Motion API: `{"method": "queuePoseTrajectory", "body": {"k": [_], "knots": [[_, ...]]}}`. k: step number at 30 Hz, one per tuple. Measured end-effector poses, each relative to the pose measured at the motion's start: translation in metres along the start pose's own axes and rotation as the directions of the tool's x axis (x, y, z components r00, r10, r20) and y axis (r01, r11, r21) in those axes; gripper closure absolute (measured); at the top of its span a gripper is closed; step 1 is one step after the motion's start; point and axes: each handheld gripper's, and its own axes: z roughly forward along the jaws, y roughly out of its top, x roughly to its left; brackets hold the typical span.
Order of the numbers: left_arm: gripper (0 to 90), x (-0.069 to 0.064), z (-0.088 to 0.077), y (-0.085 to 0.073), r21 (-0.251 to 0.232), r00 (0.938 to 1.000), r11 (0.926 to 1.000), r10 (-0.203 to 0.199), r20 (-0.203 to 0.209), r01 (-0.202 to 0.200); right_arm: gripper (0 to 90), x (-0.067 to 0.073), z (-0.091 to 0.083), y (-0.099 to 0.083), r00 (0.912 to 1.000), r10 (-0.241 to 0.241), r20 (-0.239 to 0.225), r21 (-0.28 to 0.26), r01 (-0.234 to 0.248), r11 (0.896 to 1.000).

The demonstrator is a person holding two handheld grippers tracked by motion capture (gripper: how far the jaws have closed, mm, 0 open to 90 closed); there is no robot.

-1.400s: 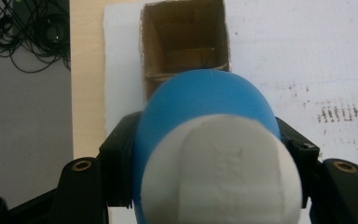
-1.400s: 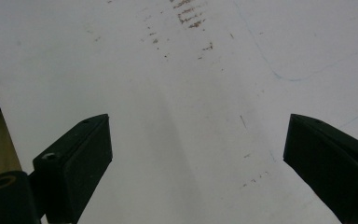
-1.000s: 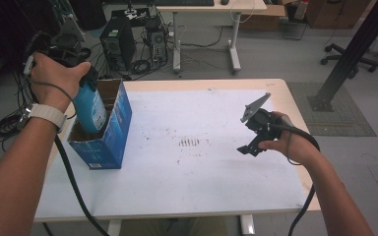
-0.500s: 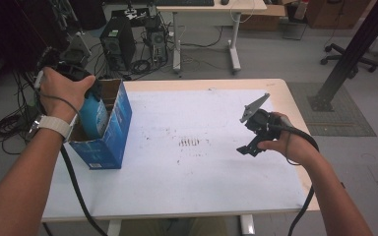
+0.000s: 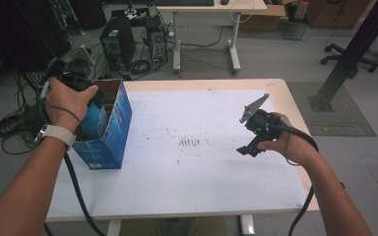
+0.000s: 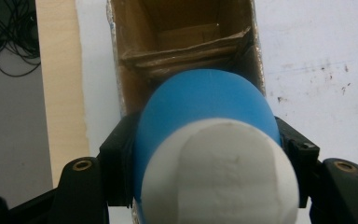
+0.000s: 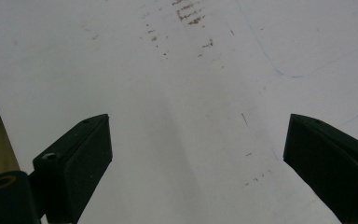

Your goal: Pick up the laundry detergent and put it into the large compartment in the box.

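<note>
A blue cardboard box is seen standing open-topped at the left edge of the white table in the high view. Its brown inside is shown in the left gripper view, where a folded cardboard flap lies across the far part of the cavity; no loose contents can be made out beneath it.

A blue bottle with a white base is clamped between the jaws of the left gripper, the black pads being pressed against its two sides. The bottle is held over the near end of the box mouth. In the high view its blue body is seen partly sunk inside the box walls, under the left hand. Whether the bottle touches the box floor cannot be told.

The right gripper is held with its jaws spread wide apart and nothing between them, above the stained bare tabletop. In the high view it is found well apart from the box, toward the right side of the table, in the right hand.
</note>
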Motion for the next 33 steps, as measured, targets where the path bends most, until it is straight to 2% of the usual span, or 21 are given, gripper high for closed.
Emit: {"method": "queuePoseTrajectory", "body": {"k": [13,22,33], "knots": [[37.3,-0.001,0.02,-0.005,-0.002,1.0,1.0,0.002,-0.001,-0.002,8.0,0.0,0.0,0.0,1.0,0.006,0.001,0.008,-0.006,1.0],[37.3,-0.001,0.037,-0.01,0.017,1.0,0.9998,-0.003,0.002,0.003,8.0,-0.001,0.002,0.001,1.0,0.008,0.001,0.016,-0.008,1.0],[37.3,0.0,0.046,-0.014,0.025,1.0,0.9997,0.0,-0.002,0.0,8.0,0.0,0.003,0.001,0.9999,0.01,-0.002,0.016,-0.01,1.0]]}}
